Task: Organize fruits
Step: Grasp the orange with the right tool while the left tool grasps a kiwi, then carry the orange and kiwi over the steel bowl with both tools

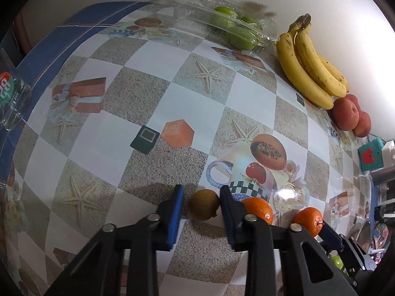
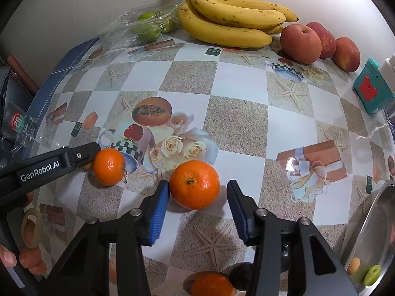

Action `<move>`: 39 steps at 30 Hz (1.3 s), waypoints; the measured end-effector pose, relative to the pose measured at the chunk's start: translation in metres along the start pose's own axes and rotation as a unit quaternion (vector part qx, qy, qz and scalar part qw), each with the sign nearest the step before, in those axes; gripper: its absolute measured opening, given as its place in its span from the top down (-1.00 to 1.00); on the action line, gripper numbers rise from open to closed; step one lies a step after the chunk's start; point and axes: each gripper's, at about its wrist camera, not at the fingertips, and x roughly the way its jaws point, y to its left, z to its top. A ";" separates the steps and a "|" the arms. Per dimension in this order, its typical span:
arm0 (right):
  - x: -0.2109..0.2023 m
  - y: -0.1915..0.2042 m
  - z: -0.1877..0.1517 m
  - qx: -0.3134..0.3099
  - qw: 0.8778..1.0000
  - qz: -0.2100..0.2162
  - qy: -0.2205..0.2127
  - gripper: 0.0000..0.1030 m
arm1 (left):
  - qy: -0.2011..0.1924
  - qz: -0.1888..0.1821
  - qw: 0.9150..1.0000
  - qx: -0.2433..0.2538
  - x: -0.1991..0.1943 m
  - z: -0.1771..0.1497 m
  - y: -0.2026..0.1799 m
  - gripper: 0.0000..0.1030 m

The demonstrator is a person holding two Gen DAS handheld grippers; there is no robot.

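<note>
Open tablecloth (image 2: 237,93) before bananas (image 2: 229,22), peaches (image 2: 301,43).

My left tongs (image 1: 201,189) point steeply down, closed on the kiwi (image 1: 204,206). My right tongs (image 2: 197,184), just right of the kiwi and equally steep, stand parted around an orange (image 2: 195,190), one pad touching. My left hand's fingers (image 2: 30,259) curl around the handle behind the kiwi.

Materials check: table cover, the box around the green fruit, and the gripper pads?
Table cover: looks like glossy printed vinyl or oilcloth; lamp glare sits on the printed checks.
Box: thin clear plastic, creased and shiny, green fruit visible through it.
Pads: blue, ribbed, matte, probably rubber or soft plastic; black finger bodies look like moulded plastic with metal pins.
</note>
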 end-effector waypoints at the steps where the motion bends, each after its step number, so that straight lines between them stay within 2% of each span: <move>1: 0.001 0.000 0.000 0.003 1.000 0.004 -0.001 0.15 | 0.000 0.000 1.000 0.000 0.000 0.000 0.001 0.47; 10: -0.001 0.004 -0.003 0.020 1.000 -0.001 -0.015 0.20 | -0.001 0.013 1.000 -0.002 -0.002 -0.001 0.001 0.48; 17: -0.022 0.000 -0.009 0.043 0.998 -0.013 -0.034 0.20 | -0.008 0.021 1.000 0.006 -0.013 -0.002 -0.008 0.47; 32: -0.070 -0.054 -0.038 0.139 0.989 -0.019 -0.048 0.20 | -0.058 0.047 0.996 0.043 -0.056 -0.006 -0.036 0.48; 39: -0.087 -0.082 -0.045 0.165 0.984 -0.045 -0.057 0.20 | -0.077 0.047 0.994 0.067 -0.071 -0.010 -0.062 0.48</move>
